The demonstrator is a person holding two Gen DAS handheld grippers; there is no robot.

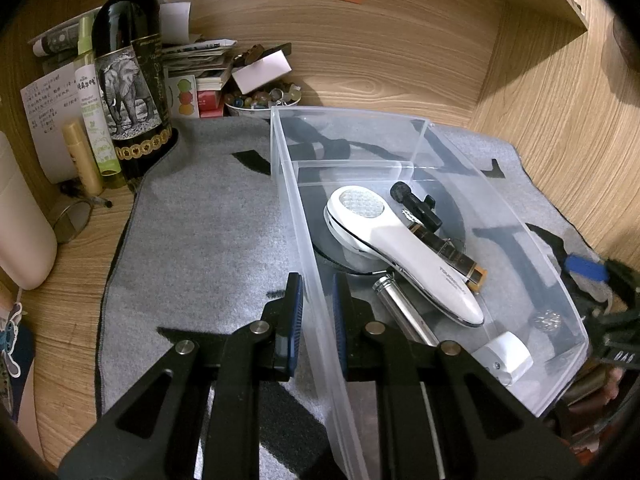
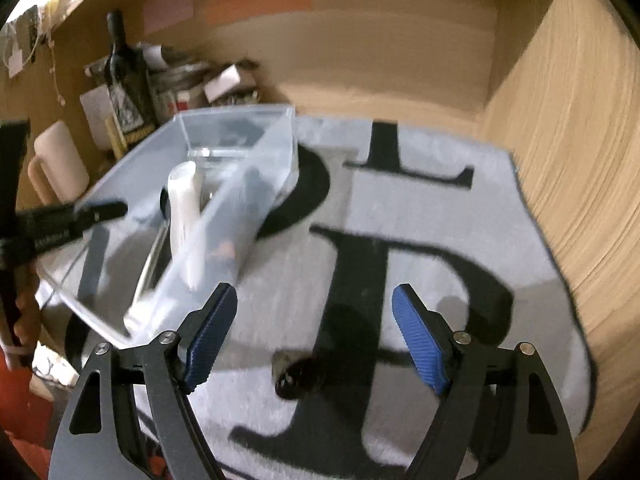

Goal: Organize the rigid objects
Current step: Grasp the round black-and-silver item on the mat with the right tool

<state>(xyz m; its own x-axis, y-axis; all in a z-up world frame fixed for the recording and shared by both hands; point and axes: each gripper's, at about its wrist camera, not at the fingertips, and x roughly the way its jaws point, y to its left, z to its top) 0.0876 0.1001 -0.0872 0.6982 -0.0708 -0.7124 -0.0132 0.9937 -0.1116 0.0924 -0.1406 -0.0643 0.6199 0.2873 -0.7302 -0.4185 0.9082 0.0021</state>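
Note:
A clear plastic bin (image 1: 420,136) sits on a grey mat (image 1: 200,240). My left gripper (image 1: 318,300) is shut on the bin's left wall, one pad on each side. Inside lie a white handheld device (image 1: 400,240), a black clip (image 1: 416,202), a brown tube (image 1: 452,256), a metal cylinder (image 1: 404,312) and a white cap (image 1: 508,354). In the right wrist view, which is blurred, my right gripper (image 2: 314,294) stands open over the mat (image 2: 400,220), to the right of the bin (image 2: 240,128). A small black object (image 2: 296,376) lies on the mat below its fingers, untouched.
A wine bottle (image 1: 128,80), small bottles, papers and a bowl of stones (image 1: 260,98) crowd the back left corner. A cream bottle (image 1: 20,220) stands at the far left. A wooden side wall (image 2: 560,140) borders the mat on the right.

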